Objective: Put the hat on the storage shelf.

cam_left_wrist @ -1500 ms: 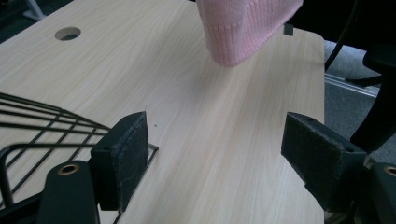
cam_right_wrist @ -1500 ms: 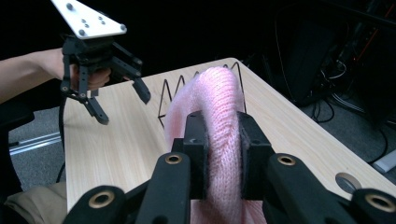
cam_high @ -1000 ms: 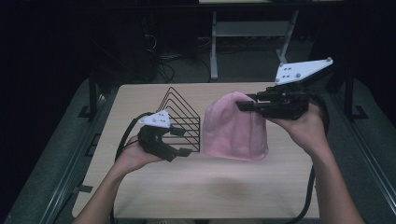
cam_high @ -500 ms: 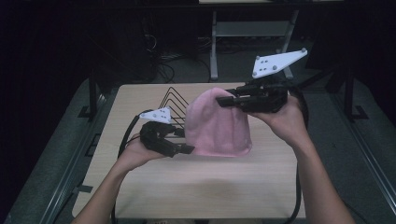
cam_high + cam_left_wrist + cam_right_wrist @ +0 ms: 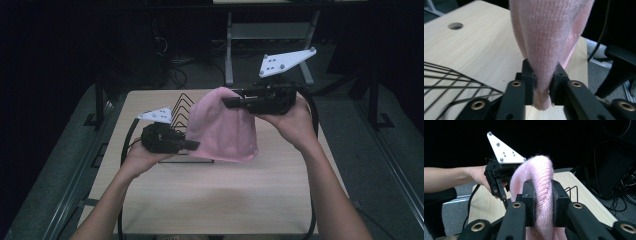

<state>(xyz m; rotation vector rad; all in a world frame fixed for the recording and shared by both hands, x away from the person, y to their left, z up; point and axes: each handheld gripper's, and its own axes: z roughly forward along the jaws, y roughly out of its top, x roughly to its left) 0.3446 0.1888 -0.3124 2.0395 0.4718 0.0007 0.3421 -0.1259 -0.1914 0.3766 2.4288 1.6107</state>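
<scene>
A pink knitted hat (image 5: pixel 225 130) hangs in the air over the wooden table (image 5: pixel 225 200), held from two sides. My right gripper (image 5: pixel 227 102) reaches in from the right and is shut on the hat's top; in the right gripper view its pads (image 5: pixel 529 195) pinch a thick fold of the hat (image 5: pixel 541 177). My left gripper (image 5: pixel 192 145) has just been closing and now clamps the hat's lower left edge. In the left gripper view the hat (image 5: pixel 549 37) rises from between the pressed pads (image 5: pixel 528 75).
A black wire rack (image 5: pixel 180 107) stands on the table behind the left hand and partly behind the hat; its wires (image 5: pixel 449 82) lie close to the left gripper. The table has a round hole (image 5: pixel 455 25). Metal frame legs and cables stand beyond the far edge.
The right gripper carried the hat leftward across the table. The left gripper, open beside the hat's edge before, has shut on that edge.
</scene>
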